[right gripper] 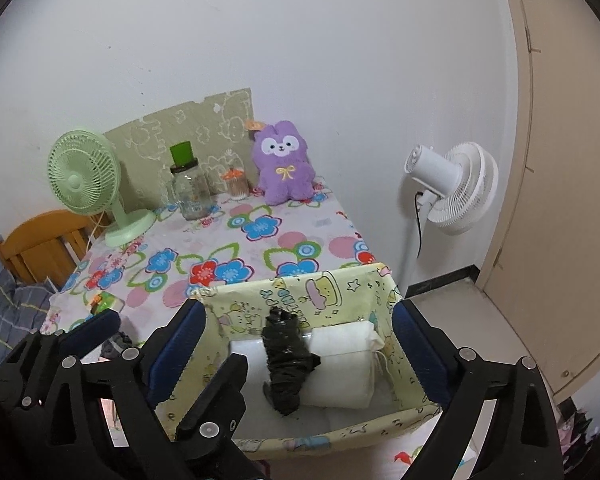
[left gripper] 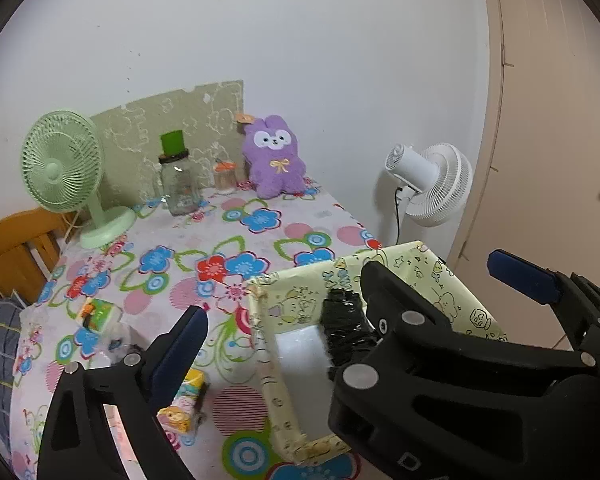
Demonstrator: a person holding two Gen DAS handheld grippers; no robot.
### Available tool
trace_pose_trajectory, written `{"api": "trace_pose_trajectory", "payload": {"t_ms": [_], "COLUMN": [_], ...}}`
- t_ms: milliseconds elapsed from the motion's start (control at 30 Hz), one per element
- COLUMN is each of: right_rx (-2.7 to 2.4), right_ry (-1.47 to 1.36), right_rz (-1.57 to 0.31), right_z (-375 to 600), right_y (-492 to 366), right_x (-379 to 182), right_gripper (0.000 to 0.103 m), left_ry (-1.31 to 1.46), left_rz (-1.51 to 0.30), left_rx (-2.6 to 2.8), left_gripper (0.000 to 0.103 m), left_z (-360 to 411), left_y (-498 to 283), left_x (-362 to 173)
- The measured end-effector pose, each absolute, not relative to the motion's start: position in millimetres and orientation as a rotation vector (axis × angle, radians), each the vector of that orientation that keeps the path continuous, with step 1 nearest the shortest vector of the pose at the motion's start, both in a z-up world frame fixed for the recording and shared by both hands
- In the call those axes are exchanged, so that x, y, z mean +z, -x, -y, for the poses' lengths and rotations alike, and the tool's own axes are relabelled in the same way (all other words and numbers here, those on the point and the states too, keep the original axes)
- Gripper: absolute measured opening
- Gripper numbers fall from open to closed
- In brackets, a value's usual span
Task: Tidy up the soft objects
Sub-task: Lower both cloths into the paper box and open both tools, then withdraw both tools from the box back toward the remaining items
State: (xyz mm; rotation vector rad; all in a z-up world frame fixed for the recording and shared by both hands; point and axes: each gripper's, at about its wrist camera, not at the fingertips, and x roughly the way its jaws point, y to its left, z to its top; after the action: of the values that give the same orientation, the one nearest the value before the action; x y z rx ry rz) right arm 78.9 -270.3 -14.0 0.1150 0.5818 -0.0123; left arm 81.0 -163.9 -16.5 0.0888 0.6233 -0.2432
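At nine o'clock, a ribbed pale-green desk fan [right gripper: 85,172] on the glossy floral tablecloth [right gripper: 236,248]. Toward eleven, a clear glass jar [right gripper: 191,194] with green cap. At twelve, a fuzzy purple plush rabbit [right gripper: 284,162], upright against the wall. Nearer, at six, a paper-lined yellow cartoon-print box [right gripper: 340,284] holding a crinkled black plastic bundle [right gripper: 286,364] over a white cloth roll [right gripper: 340,364]. Left gripper [left gripper: 380,300] spread wide, empty, beside the box. Right gripper [right gripper: 298,344] likewise parted, blue pads clear of the bundle. At two, a white standing fan [right gripper: 452,188].
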Motion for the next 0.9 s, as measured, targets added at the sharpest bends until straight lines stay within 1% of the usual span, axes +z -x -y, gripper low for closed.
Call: {"api": "trace_pose_trajectory", "payload": {"t_ms": [900], "right_rx": [-0.012], "right_ry": [-0.050], "right_rz": [-0.487], "right_z": [212], "right_y": [-41], "right_x": [16], "right_gripper": [0.101], "left_ry": [-0.066], "left_rz": [-0.538], "left_rx": [-0.224], "left_gripper": [0.100], "left_z": [110], "left_y": [-48], "left_x": [7]}}
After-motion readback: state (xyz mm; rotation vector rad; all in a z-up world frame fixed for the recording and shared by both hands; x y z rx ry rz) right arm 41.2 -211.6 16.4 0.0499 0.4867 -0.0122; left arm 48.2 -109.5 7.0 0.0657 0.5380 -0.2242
